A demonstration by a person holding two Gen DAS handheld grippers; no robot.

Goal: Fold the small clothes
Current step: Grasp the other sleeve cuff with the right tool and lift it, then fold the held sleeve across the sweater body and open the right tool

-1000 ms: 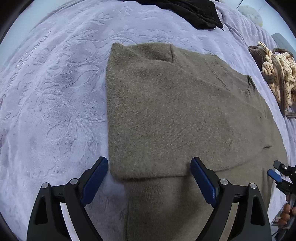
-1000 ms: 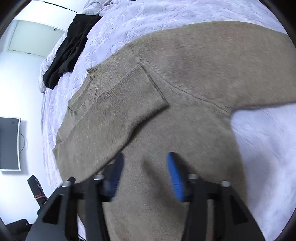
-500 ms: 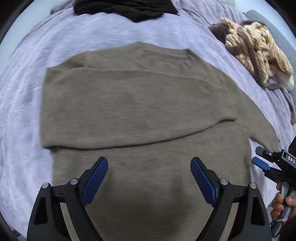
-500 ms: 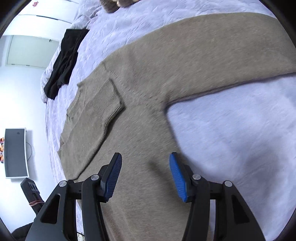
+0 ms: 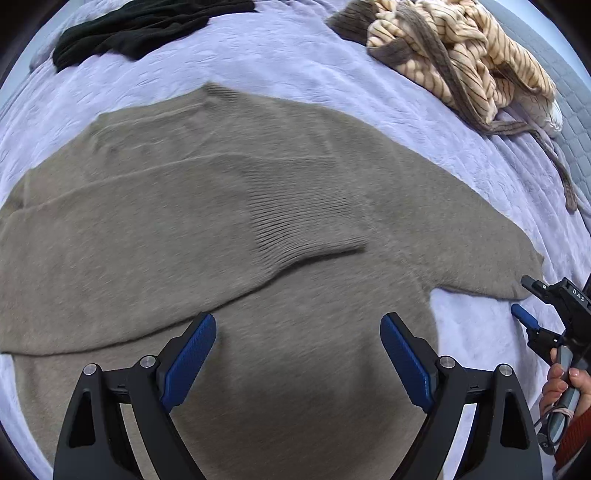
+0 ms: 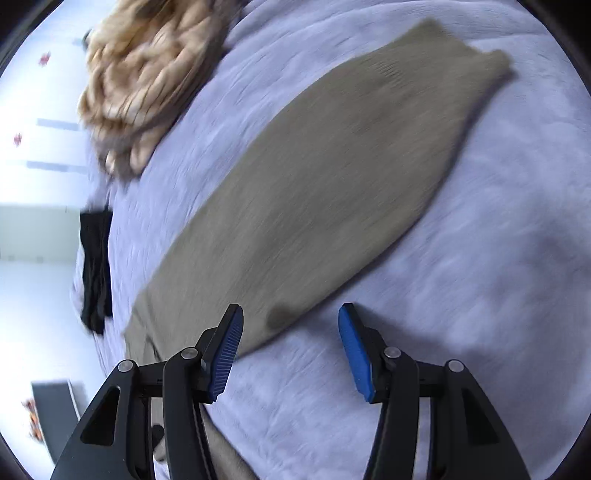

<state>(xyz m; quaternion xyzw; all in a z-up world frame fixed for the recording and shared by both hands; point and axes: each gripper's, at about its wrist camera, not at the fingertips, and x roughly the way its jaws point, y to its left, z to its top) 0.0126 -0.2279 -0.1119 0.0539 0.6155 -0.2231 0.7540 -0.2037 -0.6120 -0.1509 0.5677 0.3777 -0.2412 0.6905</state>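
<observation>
A brown sweater [image 5: 258, 229] is spread flat on a pale purple bed cover [image 5: 280, 59], filling the middle of the left wrist view. One sleeve is folded over its body. The other sleeve [image 6: 332, 177] is stretched out across the middle of the right wrist view.

The left tongs [image 5: 298, 354] are held wide open above the sweater, and nothing is gripped. The right tongs [image 6: 290, 350] are about half open above the sleeve edge, and nothing is gripped.

A striped cloth [image 5: 461, 55] is seen at the upper right, and a black cloth [image 5: 147, 26] at the upper left.
</observation>
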